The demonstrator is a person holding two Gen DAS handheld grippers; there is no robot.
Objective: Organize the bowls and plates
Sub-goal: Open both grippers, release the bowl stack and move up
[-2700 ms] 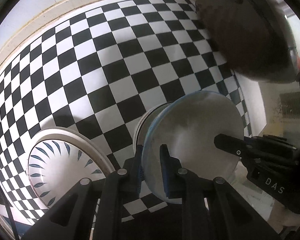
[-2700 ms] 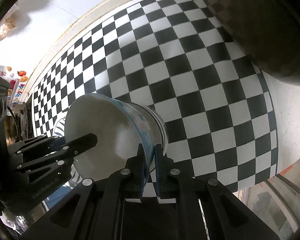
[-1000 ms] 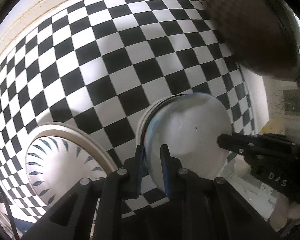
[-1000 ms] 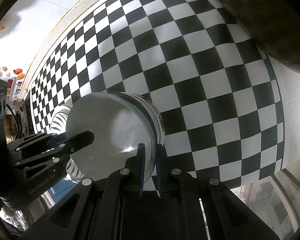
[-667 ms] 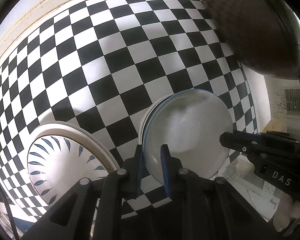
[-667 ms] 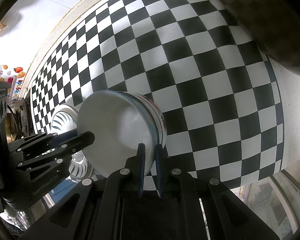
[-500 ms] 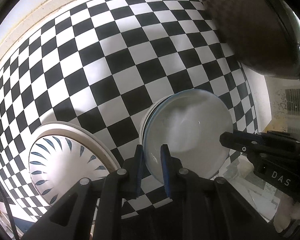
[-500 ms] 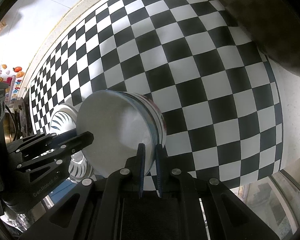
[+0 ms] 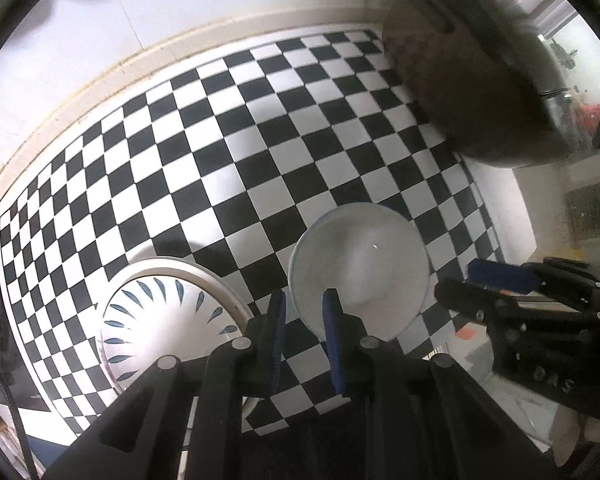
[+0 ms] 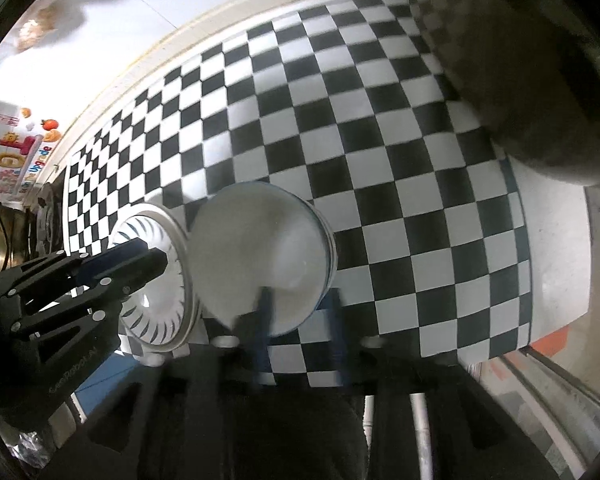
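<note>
Overhead, both grippers point down at the checkered cloth point(image 9: 228, 168): the left gripper point(image 9: 303, 316) has its jaws nearly together with nothing between them, while the right gripper point(image 10: 298, 312) has its jaws opening, clear of the white bowl point(image 10: 260, 260) below. That bowl sits nested on another, just beside the patterned plate point(image 9: 160, 328). Only the left wrist view shows the dark pot point(image 9: 472, 72) with its handle, whereas the right wrist view shows colourful stickers point(image 10: 20, 152) at the wall.
</note>
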